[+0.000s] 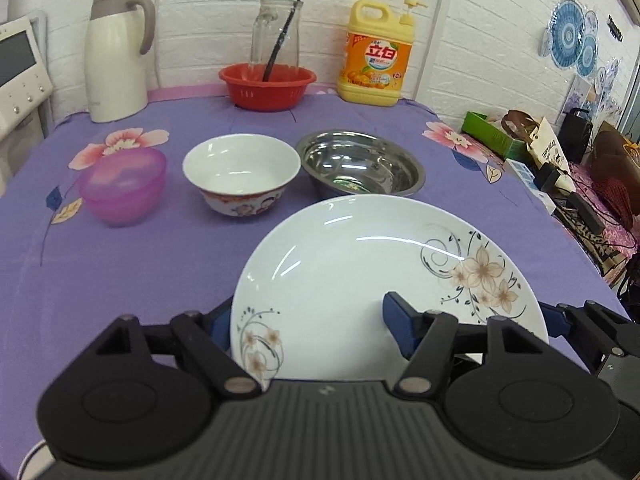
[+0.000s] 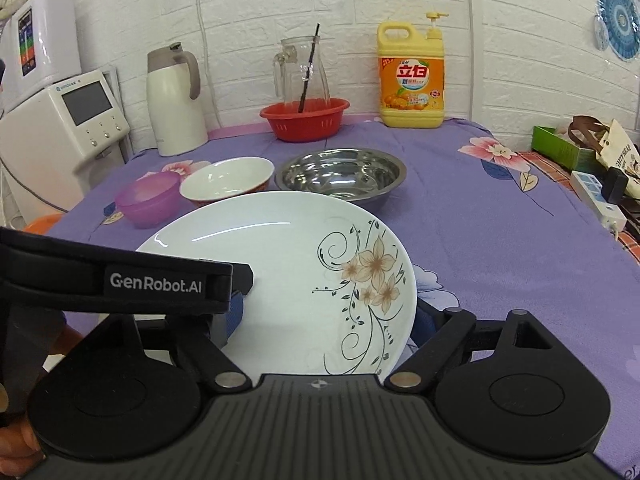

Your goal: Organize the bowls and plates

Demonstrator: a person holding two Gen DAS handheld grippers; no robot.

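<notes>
Both claws clamp one white flowered plate (image 1: 360, 280): left claw (image 1: 316, 332) grips its near-left rim, right claw (image 2: 328, 316) its right rim. I see plate tilted, off tablecloth. Beyond it three bowls in row: pink plastic bowl (image 1: 122, 184), white bowl (image 1: 241, 174), steel bowl (image 1: 360, 164). One red basket (image 1: 267, 85), one glass jug (image 1: 275, 38), one kettle (image 1: 116, 56), one detergent bottle (image 1: 374, 58). Purple floral tablecloth (image 1: 160, 260); white brick wall (image 1: 208, 8).

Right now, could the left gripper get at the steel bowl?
Probably not. The left gripper is shut on the plate, which the right gripper also holds. The plate lies between its fingers and the steel bowl. It would likely have to put the plate down first.
</notes>
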